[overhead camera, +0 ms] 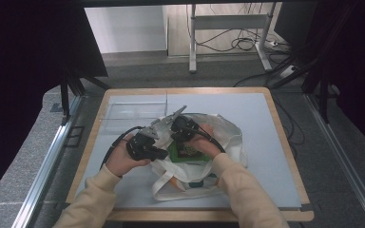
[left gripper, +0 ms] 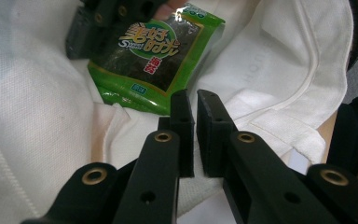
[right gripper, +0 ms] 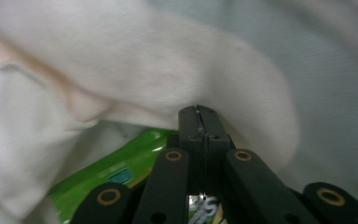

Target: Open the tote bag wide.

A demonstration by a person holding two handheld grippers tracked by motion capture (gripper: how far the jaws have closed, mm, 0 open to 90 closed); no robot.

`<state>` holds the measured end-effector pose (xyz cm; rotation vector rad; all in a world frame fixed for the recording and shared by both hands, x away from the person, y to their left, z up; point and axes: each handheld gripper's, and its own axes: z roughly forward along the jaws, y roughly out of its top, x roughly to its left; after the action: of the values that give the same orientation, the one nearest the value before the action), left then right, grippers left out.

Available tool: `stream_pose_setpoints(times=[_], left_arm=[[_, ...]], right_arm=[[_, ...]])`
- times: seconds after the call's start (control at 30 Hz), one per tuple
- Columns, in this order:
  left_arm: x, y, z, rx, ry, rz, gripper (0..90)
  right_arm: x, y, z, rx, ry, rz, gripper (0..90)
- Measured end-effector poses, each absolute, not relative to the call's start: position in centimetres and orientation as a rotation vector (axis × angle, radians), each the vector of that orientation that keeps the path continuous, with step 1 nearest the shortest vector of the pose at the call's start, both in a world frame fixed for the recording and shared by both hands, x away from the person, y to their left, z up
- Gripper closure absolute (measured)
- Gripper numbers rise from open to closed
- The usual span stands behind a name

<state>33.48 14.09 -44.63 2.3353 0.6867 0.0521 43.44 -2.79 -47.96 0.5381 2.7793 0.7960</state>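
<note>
A white cloth tote bag (overhead camera: 228,137) lies open in the middle of the table. A green seaweed snack packet (left gripper: 154,60) hangs inside its mouth, also seen from above as the packet (overhead camera: 186,151). My right gripper (right gripper: 199,112) is shut on the packet's top edge, with green foil (right gripper: 116,170) showing under its jaws and bag cloth (right gripper: 121,60) all around. My left gripper (left gripper: 195,105) sits just left of the packet; its jaws are nearly together on a fold of the bag's rim. From above, the left gripper (overhead camera: 164,154) and right gripper (overhead camera: 183,144) sit close together.
The bag rests on a grey mat on a wooden-edged table (overhead camera: 266,180). A clear plastic box (overhead camera: 133,114) stands at the back left. Bag handles (overhead camera: 180,190) trail toward the front edge. Both sleeved forearms come in from the bottom.
</note>
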Motion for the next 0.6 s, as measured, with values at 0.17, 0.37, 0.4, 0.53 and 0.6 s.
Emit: stream_pose_setpoints(times=[0.17, 0.37, 0.4, 0.53, 0.6], left_arm=[[33.5, 14.0, -44.7, 2.338, 0.688, 0.048, 84.8], [33.6, 14.0, -44.9, 2.335, 0.691, 0.042, 84.6], [33.6, 14.0, -44.9, 2.336, 0.692, 0.040, 84.5], [33.6, 14.1, -44.9, 2.322, 0.699, 0.036, 84.6], [33.6, 14.1, -45.0, 2.321, 0.701, 0.033, 84.7]], right_arm=[[44.0, -2.6, -48.2, 0.545, 2.765, 0.788, 89.2], [44.3, -2.5, -48.4, 0.549, 2.757, 0.791, 89.2], [44.3, -2.5, -48.4, 0.553, 2.759, 0.791, 89.3], [43.7, -3.0, -47.5, 0.543, 2.761, 0.804, 89.3], [43.2, -3.7, -46.6, 0.538, 2.749, 0.809, 89.2]])
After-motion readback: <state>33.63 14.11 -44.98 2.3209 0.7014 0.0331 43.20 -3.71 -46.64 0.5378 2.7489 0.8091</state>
